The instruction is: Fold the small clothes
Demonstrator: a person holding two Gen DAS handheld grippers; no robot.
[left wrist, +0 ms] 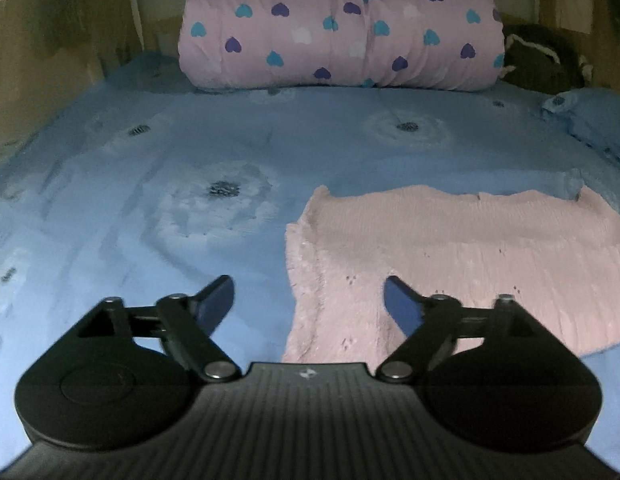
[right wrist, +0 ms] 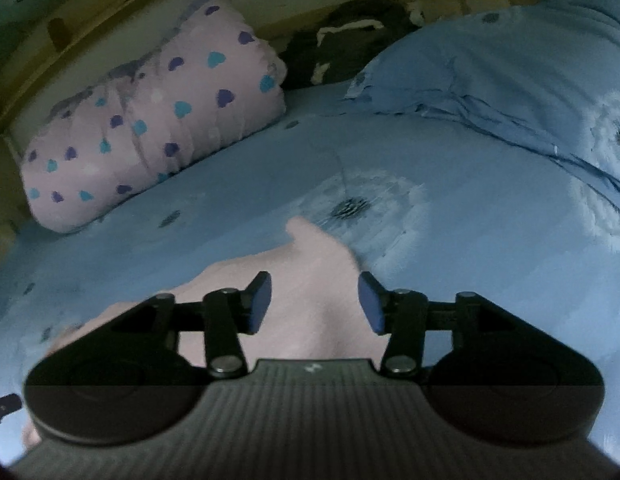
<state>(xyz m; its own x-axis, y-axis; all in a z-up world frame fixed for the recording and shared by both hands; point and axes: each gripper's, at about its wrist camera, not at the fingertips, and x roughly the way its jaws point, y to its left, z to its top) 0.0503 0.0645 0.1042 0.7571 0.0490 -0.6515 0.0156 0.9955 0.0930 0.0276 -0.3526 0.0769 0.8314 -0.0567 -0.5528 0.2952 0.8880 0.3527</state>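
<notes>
- On the bed [left wrist: 109, 208], spread with a blue sheet printed with pale dandelion-like flowers, lies a small pink garment [left wrist: 450, 264], flat and face up on the near right part of the bedding.
- From the left wrist view, the garment looks like a ribbed knit piece with a frilled left edge and a few tiny dark specks; one narrower part runs down toward the camera.
- Left claw [left wrist: 308, 302]: its two blue-padded fingers [left wrist: 217, 304] stand wide apart with nothing between them. One pad hangs over bare sheet, the other over the pink fabric, so the garment's left edge lies in the gap. Whether the tips touch the cloth cannot be told.
- Right claw [right wrist: 314, 302]: fingers parted, though less widely, and gripping nothing. It sits above the garment [right wrist: 310, 276], which shows here as a blurred pink shape with a small corner pointing away toward a flower print.
- At the head of the bed, a rolled pink quilt [left wrist: 342, 28] with purple, teal and white hearts lies across the width.
- Beside the quilt's right end is a dark heap of cloth [left wrist: 542, 60] with white trim; what it is cannot be made out.
- A blue pillow [right wrist: 510, 92] in matching flower fabric rests at the right side of the bed, well apart from the garment.
- No box, basket or other container shows in either view.
</notes>
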